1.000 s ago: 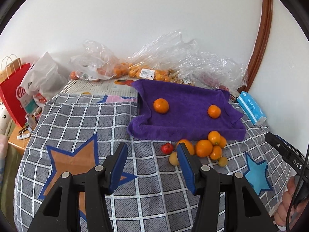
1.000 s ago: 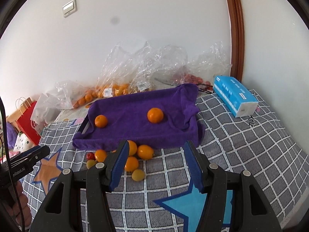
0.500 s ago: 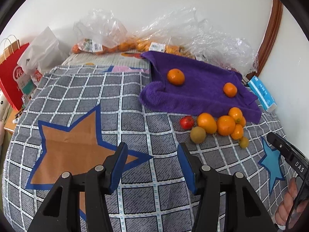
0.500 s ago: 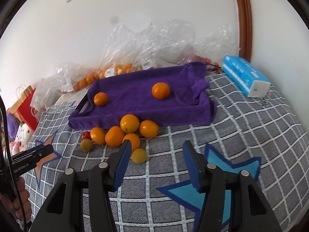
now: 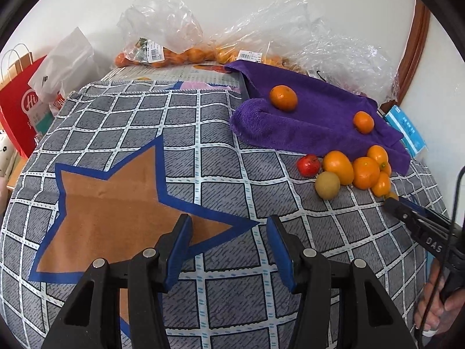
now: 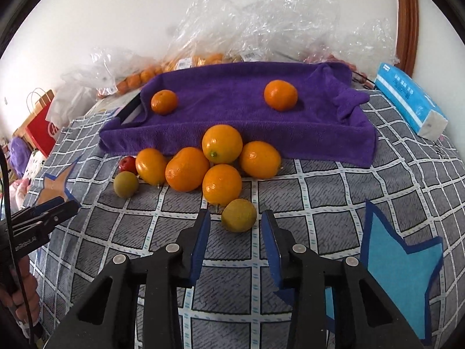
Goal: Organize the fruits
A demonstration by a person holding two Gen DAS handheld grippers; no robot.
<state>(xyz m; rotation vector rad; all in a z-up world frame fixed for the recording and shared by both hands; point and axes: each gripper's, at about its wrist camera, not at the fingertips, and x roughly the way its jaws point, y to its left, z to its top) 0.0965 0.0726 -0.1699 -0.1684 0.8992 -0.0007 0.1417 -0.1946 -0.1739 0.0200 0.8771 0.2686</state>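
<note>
A tray draped in a purple towel (image 6: 232, 125) holds two oranges (image 6: 280, 94) (image 6: 164, 101). In front of it lies a pile of several oranges (image 6: 222, 144), a red fruit (image 6: 128, 164) and two yellow-green fruits (image 6: 239, 214) (image 6: 125, 184). My right gripper (image 6: 235, 226) is open, its fingertips on either side of the near yellow-green fruit, just short of it. My left gripper (image 5: 229, 232) is open and empty over the brown star (image 5: 116, 203), left of the pile (image 5: 348, 171). The towel (image 5: 308, 116) shows there too.
Clear plastic bags of oranges (image 6: 186, 61) lie along the wall behind the tray. A blue tissue pack (image 6: 409, 101) lies at the right. A red paper bag (image 5: 20, 110) and a white bag (image 5: 69, 64) stand at the left edge. A checked cloth (image 5: 203, 145) covers the surface.
My right gripper has moved forward and down to the fruit pile, now flanking the near yellow-green fruit. My left gripper has lowered and shifted left over the brown star.
</note>
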